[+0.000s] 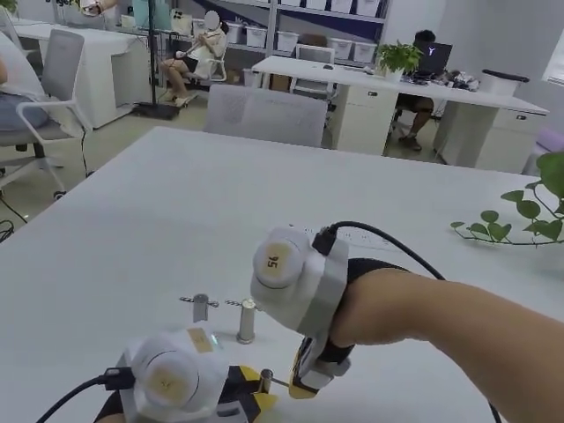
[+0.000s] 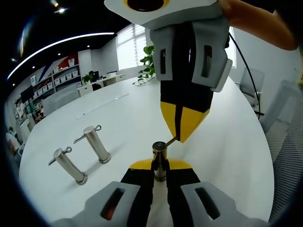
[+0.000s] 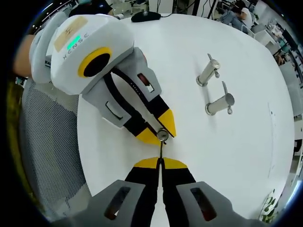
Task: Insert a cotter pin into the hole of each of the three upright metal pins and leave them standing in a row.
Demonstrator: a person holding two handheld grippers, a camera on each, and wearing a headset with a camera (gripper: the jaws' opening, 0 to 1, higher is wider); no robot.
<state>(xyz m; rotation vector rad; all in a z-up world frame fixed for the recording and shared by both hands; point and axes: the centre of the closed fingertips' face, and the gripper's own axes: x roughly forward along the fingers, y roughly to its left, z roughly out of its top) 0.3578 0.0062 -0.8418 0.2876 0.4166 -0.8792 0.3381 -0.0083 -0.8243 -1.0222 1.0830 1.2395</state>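
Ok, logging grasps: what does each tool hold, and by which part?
Left tool clamps a metal pin by its shaft. Right tool pinches a cotter pin by one end.

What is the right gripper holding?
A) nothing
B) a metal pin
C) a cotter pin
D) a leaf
C: the right gripper is shut on a thin cotter pin, whose tip is at the top of the metal pin held by the left gripper.
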